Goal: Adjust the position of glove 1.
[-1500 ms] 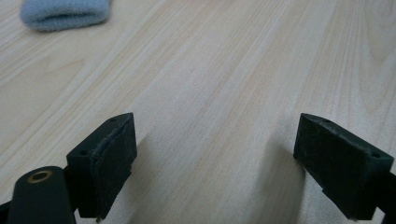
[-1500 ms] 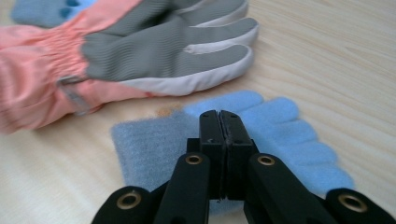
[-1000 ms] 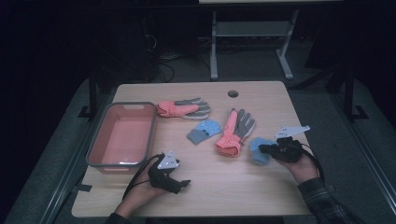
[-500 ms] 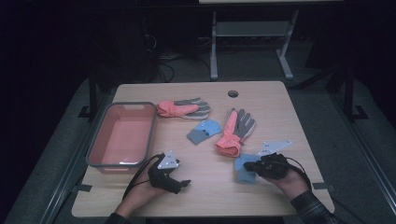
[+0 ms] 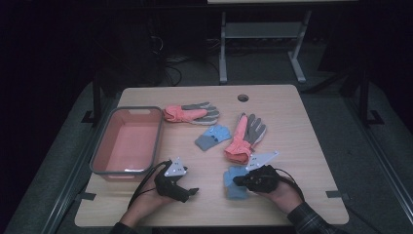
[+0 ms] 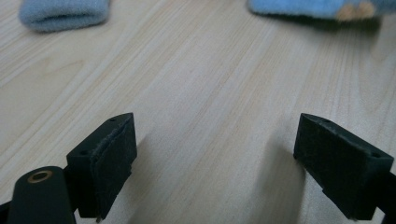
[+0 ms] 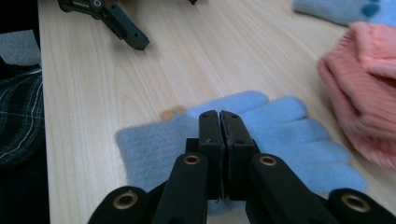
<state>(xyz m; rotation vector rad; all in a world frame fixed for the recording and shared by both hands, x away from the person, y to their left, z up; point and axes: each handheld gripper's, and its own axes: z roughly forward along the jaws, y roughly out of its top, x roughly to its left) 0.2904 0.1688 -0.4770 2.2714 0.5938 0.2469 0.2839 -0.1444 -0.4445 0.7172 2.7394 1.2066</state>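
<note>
Right gripper (image 7: 219,122): jaws pressed together, pinched on the light blue knit glove (image 7: 280,140), which lies flat on the wooden table (image 5: 302,126) directly under them, near the front edge; fingers fanned, one tip orange; left gripper (image 6: 217,154): jaws wide apart, holding nothing, left of the glove; second blue glove (image 5: 213,137) and two coral-and-grey gloves (image 5: 245,136) (image 5: 191,113) beyond it; pink bin (image 5: 97,151) far left of it, nothing inside.

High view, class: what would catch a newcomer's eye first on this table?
The red bin at the table's left edge stands out. Two coral-and-grey gloves lie mid-table. Near the front edge, the right claw, jaws shut, rests on a light blue glove.
</note>
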